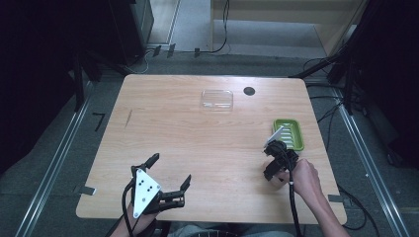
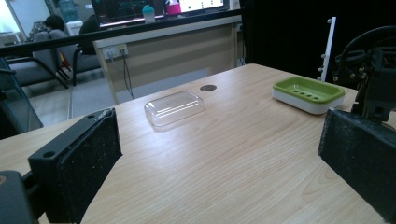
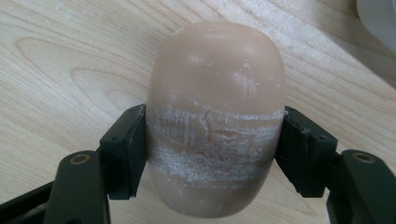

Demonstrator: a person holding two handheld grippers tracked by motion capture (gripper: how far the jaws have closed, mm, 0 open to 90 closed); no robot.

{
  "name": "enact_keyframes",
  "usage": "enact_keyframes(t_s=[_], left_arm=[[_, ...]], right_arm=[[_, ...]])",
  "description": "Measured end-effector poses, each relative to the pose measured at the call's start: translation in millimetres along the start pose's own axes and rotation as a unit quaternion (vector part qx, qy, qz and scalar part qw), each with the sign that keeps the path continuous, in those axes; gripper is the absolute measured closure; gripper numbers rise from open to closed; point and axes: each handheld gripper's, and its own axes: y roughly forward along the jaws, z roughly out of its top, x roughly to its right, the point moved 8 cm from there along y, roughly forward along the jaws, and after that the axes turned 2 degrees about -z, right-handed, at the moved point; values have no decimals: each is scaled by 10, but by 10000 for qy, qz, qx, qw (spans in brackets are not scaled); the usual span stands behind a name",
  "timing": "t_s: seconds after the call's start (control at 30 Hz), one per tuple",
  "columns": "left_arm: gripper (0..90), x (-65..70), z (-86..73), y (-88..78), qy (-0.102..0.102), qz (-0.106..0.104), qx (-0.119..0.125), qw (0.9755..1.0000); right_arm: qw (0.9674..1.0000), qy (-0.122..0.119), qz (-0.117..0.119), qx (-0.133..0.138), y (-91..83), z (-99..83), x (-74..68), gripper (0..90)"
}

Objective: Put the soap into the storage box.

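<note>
Right gripper [image 3: 212, 154] clenched on a tan soap bar [image 3: 215, 116], fingers [image 3: 123, 156] pressing both its sides, bar resting on the worktop [image 1: 197, 148]. Green soap dish [image 1: 288, 133] just beyond those fingers. Left gripper [image 1: 170, 173] released, fingers [image 2: 79, 168] spread wide, nothing between.

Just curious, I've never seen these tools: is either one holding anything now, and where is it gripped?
The right gripper holds a tan bar of soap, fingers pressing its two long sides near the middle. The left gripper is open and empty.
</note>
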Motion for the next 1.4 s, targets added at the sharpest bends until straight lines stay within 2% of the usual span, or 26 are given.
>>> enact_keyframes(t_s=[0.63, 0.87, 1.4], left_arm=[[0, 19, 2, 10, 59, -42, 2, 10000], [0, 19, 1, 17, 58, -52, -7, 10000], [0, 24, 5, 20, 66, -71, 14, 10000]], right_arm=[[9999, 48, -6, -129, -127, -96, 147, 330], [9999, 83, 10, -93, -179, -78, 203, 331], [9996, 184, 17, -204, -237, -75, 325, 332]])
